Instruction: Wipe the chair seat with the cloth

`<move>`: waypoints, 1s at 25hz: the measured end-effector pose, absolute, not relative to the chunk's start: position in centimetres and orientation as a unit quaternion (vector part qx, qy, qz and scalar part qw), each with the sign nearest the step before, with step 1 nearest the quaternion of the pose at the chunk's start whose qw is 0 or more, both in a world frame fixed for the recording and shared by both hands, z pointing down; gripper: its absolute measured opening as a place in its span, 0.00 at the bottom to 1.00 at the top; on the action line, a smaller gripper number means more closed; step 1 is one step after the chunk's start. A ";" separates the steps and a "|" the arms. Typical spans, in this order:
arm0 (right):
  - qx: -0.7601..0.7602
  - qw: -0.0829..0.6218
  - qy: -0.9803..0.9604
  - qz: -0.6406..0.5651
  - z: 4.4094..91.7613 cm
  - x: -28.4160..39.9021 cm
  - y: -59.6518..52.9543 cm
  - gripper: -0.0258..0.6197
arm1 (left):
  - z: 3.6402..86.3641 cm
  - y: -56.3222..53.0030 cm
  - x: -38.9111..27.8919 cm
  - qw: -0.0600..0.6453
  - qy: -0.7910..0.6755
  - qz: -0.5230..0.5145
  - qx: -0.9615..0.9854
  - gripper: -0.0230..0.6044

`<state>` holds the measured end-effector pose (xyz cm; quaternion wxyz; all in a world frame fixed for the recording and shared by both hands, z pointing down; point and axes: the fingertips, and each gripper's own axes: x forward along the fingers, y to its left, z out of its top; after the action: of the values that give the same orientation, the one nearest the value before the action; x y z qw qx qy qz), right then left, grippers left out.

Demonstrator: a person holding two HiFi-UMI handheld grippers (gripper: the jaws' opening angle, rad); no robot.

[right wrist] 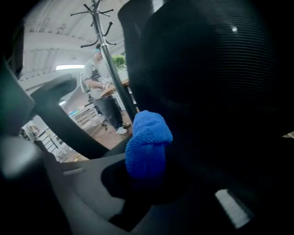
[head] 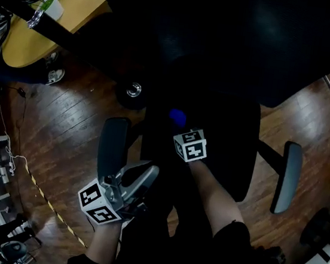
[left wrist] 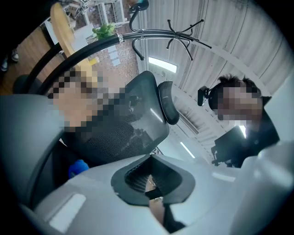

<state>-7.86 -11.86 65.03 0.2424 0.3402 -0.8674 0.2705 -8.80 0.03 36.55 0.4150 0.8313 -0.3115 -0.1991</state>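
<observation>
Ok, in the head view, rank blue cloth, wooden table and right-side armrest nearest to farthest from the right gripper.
1. Blue cloth, clamped in the right gripper.
2. Right-side armrest, off to its right.
3. Wooden table, far upper left.

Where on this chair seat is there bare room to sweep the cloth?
Bare seat runs from the cloth to the right armrest. The left side is crowded: the left tongs hang beside the left armrest.

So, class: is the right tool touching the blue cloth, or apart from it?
Touching. The right gripper view shows the blue cloth bunched between the jaws of the right tool, which are clamped on its lower end.
</observation>
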 end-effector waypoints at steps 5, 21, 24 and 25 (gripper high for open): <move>0.271 0.261 -0.897 0.230 65.5 -15.6 -7.4 0.10 | 36.8 0.6 -10.1 0.411 -0.318 -0.205 0.829 0.02; 0.474 0.339 -0.784 0.213 67.9 10.6 -14.6 0.10 | 37.6 1.4 -6.8 0.427 -0.265 -0.176 0.846 0.02; 0.503 0.350 -0.764 0.203 67.0 15.8 -15.0 0.09 | 37.6 1.6 -5.2 0.428 -0.256 -0.170 0.850 0.02; 0.507 0.351 -0.761 0.199 66.7 17.0 -14.9 0.09 | 37.6 1.7 -4.8 0.429 -0.253 -0.169 0.851 0.02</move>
<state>16.99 -14.94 66.75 0.3514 0.5073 -0.7613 0.1989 -4.77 1.67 37.58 0.4285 0.8507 -0.2535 -0.1686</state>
